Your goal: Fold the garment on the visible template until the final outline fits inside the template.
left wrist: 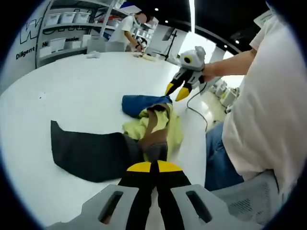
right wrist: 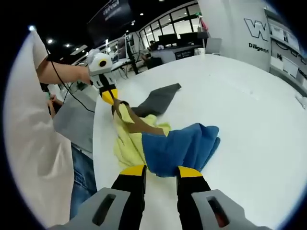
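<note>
On the white table [left wrist: 72,91] the garment [right wrist: 158,141] lies bunched beside the dark template [left wrist: 91,151], pinched at one end by the closed left gripper [right wrist: 109,97] while the right gripper [right wrist: 160,170] stands open, so it should be spread flat before folding

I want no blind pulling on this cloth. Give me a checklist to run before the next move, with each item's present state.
1. Left gripper has hold of the garment: ok, its jaws are shut and pinch the brown edge.
2. Right gripper is free: ok, its jaws stand open around the blue part.
3. Garment lies flat for folding: not ok, it is bunched in a heap, blue, yellow and brown mixed.
4. Dark template is in sight: ok, it lies on the white table with the garment overlapping one end.
5. Garment fits inside the template: not ok, most of it lies beyond the edge.
6. Garment is fully on the table: ok.
</note>
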Demonstrator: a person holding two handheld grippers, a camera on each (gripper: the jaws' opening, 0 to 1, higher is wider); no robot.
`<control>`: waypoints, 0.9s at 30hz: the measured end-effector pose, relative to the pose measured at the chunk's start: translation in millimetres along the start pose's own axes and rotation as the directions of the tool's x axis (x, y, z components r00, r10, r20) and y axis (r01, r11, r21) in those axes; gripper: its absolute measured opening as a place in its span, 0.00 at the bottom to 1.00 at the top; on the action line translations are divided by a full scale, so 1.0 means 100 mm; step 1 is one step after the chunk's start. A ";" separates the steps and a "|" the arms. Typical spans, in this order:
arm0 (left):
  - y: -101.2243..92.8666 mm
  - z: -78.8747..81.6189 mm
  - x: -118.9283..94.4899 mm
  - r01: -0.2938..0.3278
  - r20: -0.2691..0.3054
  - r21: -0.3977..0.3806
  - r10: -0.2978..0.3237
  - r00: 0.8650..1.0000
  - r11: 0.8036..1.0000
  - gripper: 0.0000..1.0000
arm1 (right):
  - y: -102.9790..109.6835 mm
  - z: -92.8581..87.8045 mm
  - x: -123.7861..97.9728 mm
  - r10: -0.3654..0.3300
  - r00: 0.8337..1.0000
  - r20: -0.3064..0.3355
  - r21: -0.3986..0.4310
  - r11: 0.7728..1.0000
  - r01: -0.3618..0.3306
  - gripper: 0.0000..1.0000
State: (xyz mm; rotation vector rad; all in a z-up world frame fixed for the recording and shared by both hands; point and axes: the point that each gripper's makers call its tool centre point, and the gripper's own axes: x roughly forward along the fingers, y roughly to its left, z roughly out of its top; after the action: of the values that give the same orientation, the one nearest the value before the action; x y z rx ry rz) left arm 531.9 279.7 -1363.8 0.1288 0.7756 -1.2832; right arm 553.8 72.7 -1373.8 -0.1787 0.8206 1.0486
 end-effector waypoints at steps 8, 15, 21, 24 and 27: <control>0.04 -0.04 -0.06 -0.035 0.002 -0.025 0.035 0.999 0.999 0.00 | 0.01 0.05 0.21 0.154 0.984 -0.091 0.039 0.988 -0.151 0.16; 0.10 -0.06 -0.13 -0.060 0.005 -0.038 0.060 0.998 0.997 0.00 | 0.09 0.04 0.26 0.212 0.968 -0.134 0.017 0.977 -0.211 0.04; 0.16 -0.01 -0.22 -0.083 0.023 -0.044 0.084 0.996 0.996 0.00 | 0.05 0.16 0.14 0.182 0.979 -0.096 -0.026 0.982 -0.185 0.00; 0.20 0.02 -0.27 -0.095 0.034 -0.045 0.096 0.995 0.994 0.00 | 0.00 0.21 0.09 0.170 0.982 -0.081 -0.019 0.985 -0.172 0.00; 0.22 0.03 -0.29 -0.108 0.036 -0.042 0.109 0.993 0.993 0.00 | -0.10 0.24 0.06 0.118 0.990 -0.075 -0.021 0.993 -0.120 0.00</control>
State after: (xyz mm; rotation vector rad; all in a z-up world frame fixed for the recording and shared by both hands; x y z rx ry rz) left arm 550.9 308.5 -1351.9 0.1124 0.7516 -1.1635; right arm 576.5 83.9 -1363.6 -0.1928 0.8938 1.1711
